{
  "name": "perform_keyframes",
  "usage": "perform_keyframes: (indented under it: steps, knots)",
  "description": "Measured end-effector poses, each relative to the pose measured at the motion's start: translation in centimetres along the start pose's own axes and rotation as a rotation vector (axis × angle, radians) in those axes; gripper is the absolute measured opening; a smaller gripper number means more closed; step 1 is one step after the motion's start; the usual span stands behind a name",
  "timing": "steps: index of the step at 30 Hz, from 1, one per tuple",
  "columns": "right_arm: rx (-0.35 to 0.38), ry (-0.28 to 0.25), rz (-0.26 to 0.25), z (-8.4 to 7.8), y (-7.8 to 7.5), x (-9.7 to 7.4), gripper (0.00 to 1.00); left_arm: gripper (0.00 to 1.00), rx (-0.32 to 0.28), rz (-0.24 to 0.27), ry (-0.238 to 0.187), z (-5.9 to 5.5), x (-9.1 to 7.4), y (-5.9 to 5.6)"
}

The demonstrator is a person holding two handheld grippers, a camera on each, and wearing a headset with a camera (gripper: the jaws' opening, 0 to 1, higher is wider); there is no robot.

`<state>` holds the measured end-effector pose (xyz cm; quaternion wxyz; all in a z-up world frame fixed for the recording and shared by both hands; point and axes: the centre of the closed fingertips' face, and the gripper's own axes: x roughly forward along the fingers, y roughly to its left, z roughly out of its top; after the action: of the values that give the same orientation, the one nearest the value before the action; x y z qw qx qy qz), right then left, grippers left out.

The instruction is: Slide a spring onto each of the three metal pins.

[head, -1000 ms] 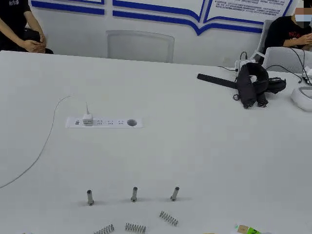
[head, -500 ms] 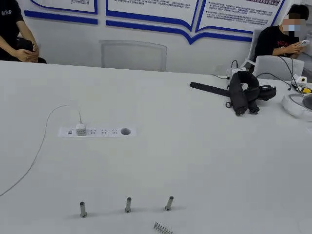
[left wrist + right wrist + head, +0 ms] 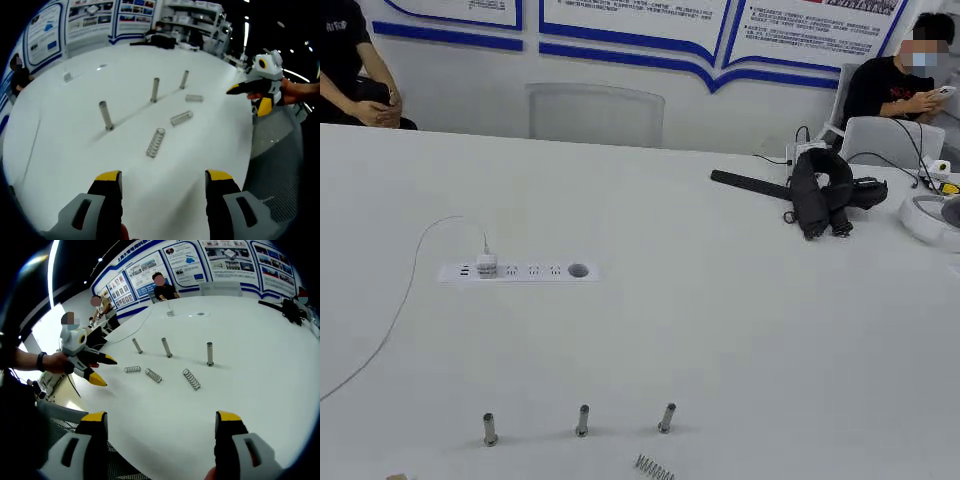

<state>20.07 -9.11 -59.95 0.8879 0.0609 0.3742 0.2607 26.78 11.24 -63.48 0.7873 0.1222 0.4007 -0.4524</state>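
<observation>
Surface: white worktop (image 3: 720, 330), which carries all task parts.
Pins: three, upright, in a row at the lower centre of the head view: pin A (image 3: 490, 429), pin B (image 3: 582, 420), pin C (image 3: 666, 417). All three shafts are bare.
Springs: three, lying flat and loose at the centre of the right gripper view, just below the pin row: spring A (image 3: 132, 369), spring B (image 3: 153, 375), spring C (image 3: 191, 379). None touches a pin.
Left tool: left hand-held gripper (image 3: 164, 175), jaws wide apart with nothing between them, at the bottom of the left gripper view, clear of the springs.
Right tool: right hand-held gripper (image 3: 162, 416), jaws wide apart and empty, at the bottom of the right gripper view, clear of the springs.
Completed: nothing; no spring sits on a pin.
Remaining: all three fittings.
Current step (judged): approach, before the first spring is picked up.
</observation>
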Motion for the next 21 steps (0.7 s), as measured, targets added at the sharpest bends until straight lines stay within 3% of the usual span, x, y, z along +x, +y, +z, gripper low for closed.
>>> perform_keyframes:
  steps: [9, 21]
  knots:
    - [-0.003, -0.005, 0.002, -0.1, -0.3, -0.3, 0.90, 0.66, 0.028, -0.002, 0.003, 1.2, 1.2, 0.2]
    - [0.005, -0.005, -0.003, -0.4, -0.6, -0.7, 0.90, 0.53, 0.064, -0.009, 0.008, 2.2, 3.1, 0.5]
